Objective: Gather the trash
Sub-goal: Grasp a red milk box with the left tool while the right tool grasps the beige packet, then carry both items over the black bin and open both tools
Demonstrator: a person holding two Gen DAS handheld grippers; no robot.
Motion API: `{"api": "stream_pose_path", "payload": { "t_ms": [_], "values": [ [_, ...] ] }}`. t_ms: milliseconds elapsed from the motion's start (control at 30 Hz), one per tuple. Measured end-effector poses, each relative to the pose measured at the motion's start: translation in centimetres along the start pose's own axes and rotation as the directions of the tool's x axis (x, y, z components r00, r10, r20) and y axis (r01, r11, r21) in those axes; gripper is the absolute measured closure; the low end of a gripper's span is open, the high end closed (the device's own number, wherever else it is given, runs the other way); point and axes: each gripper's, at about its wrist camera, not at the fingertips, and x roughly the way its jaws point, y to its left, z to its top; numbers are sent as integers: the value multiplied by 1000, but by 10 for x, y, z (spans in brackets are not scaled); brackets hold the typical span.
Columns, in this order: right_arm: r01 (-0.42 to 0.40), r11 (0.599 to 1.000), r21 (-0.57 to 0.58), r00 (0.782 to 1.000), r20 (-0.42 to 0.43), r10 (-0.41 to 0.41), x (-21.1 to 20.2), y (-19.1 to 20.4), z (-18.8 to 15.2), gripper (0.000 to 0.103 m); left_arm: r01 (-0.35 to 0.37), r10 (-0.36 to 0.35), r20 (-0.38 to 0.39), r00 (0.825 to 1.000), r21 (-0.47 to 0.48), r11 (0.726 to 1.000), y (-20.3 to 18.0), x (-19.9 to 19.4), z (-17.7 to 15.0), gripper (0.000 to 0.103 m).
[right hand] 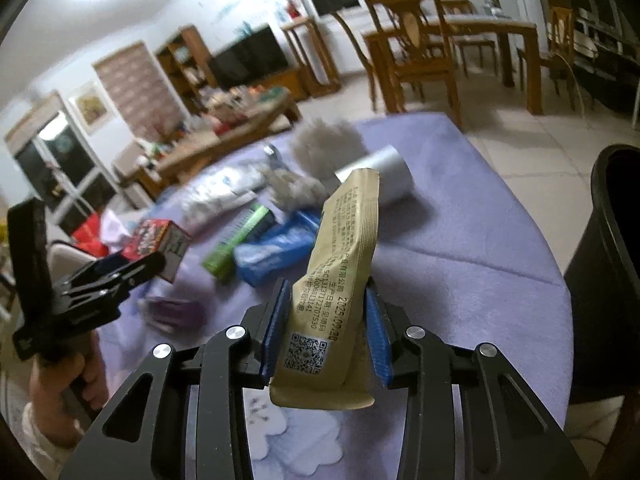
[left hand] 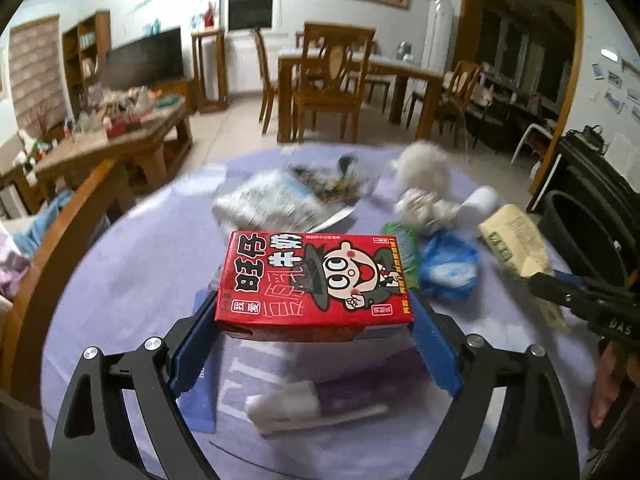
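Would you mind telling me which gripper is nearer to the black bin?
Right. The right gripper, clamping the tan wrapper, is close beside the black bin; the left gripper, around the red carton, sits further across the table.

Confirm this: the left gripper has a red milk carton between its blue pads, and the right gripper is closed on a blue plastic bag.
Not quite. The right gripper is closed on a tan wrapper, as the right wrist view shows; the blue plastic bag lies on the purple tablecloth. The left gripper does have the red milk carton between its blue pads.
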Motion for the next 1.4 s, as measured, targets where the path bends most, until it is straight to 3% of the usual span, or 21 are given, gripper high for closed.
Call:
{"api": "stream_pose_path", "payload": {
  "t_ms": [100, 267, 567, 733, 1067, 1167, 1300, 1400],
  "values": [
    [-71, 997, 2, 994, 87, 71, -26, 0, -5, 66, 28, -31, 56, 998, 44, 999, -23, -24, 6, 16],
    [-99, 995, 17, 967, 236, 92, -80, -14, -7, 66, 73, -88, 121, 989, 128, 989, -68, -53, 12, 15],
    [-40, 993, 111, 922, 387, -6, -155, -73, -11, 66, 166, -204, 152, 967, 232, 958, -145, -60, 24, 15],
    [-14, 974, 228, 885, 456, -94, -186, -125, -22, 66, 267, -308, 152, 939, 241, 933, -182, -51, 29, 15],
    [9, 895, 447, 810, 521, -268, -221, -231, -57, 66, 437, -456, 68, 887, 194, 878, -259, 14, 49, 15],
    [23, 879, 476, 792, 528, -307, -227, -253, -64, 66, 454, -469, 41, 882, 189, 871, -277, 32, 51, 15],
    [41, 866, 499, 778, 527, -341, -231, -273, -76, 66, 474, -484, 3, 875, 199, 858, -302, 47, 47, 15],
    [41, 859, 510, 783, 518, -345, -228, -287, -83, 66, 486, -491, -27, 870, 204, 850, -315, 54, 44, 15]
  ]
}}
